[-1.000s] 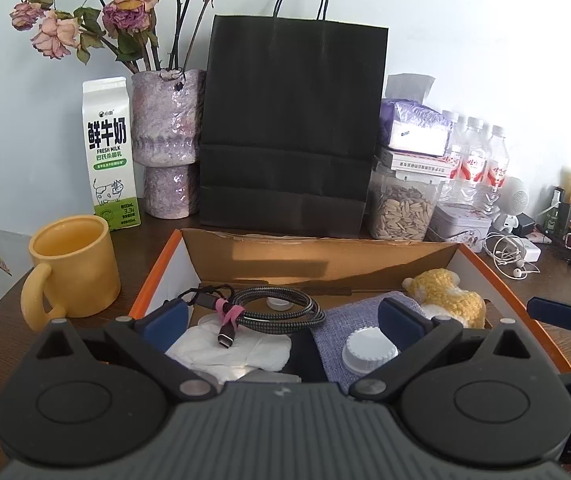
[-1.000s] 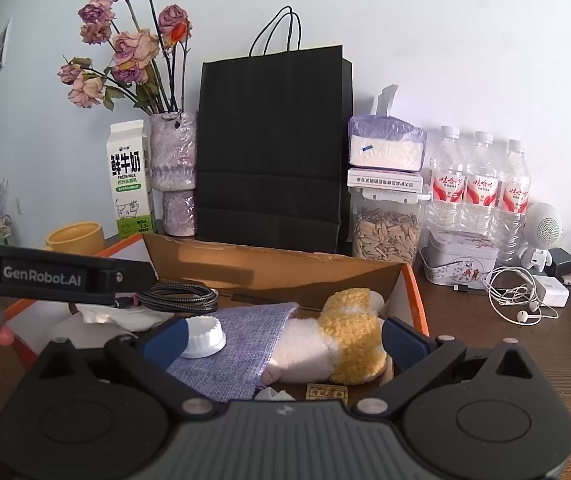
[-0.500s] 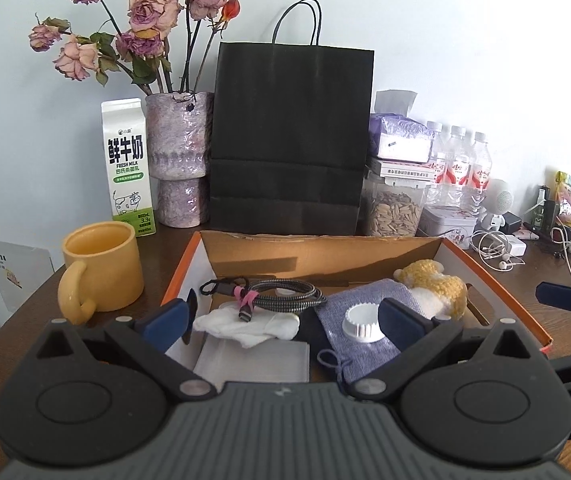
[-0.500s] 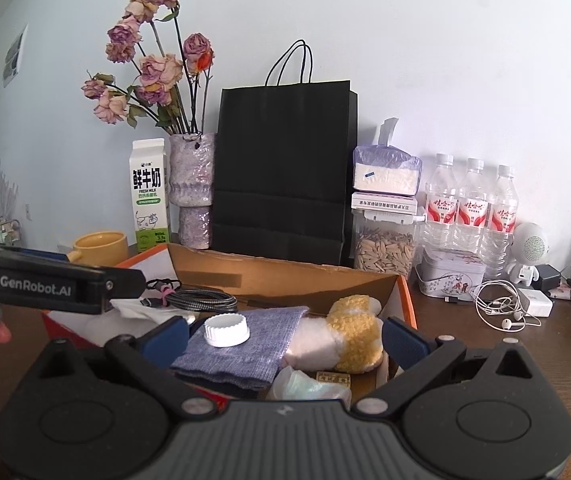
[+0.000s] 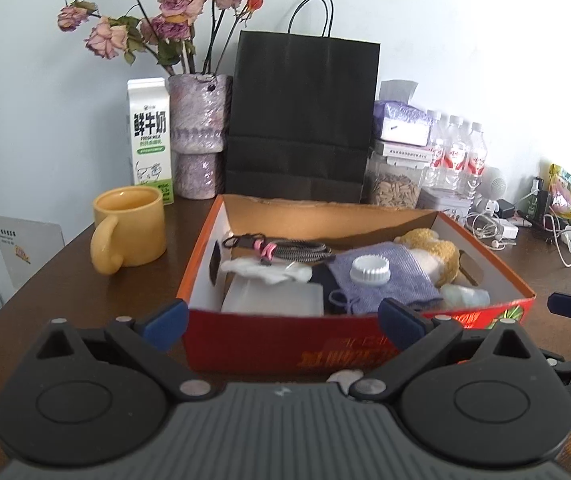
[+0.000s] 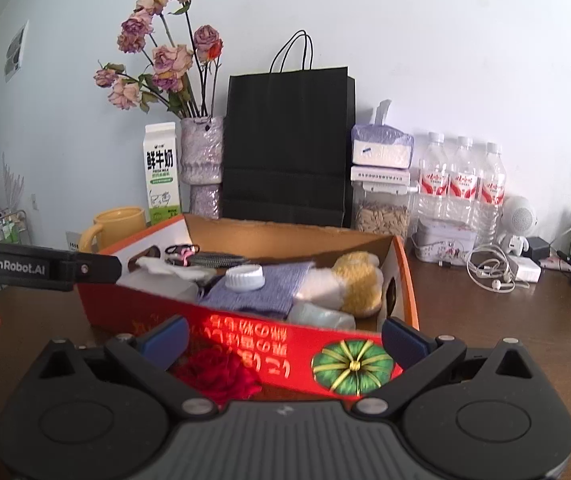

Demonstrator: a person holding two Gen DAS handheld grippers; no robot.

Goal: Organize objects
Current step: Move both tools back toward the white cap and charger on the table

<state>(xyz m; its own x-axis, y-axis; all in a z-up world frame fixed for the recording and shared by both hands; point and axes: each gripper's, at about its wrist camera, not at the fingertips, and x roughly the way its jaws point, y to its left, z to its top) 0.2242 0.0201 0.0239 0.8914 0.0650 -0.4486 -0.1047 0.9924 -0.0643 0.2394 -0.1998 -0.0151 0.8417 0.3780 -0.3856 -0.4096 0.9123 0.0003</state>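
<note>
Both wrist cameras sit low at the near edge of the table, close to the red box, and face the far wall. The left view looks squarely at its near side; the right view, from further right, sees the same box obliquely.

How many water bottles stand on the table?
3, in a row by the wall, right of the seed jar: left, middle, right. More may hide behind.

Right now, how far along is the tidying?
Done: cable, cap, cloth and plush toy lie in the red box. In hand: nothing; left gripper and right gripper are open. Left: mug and earphones remain outside.
</note>
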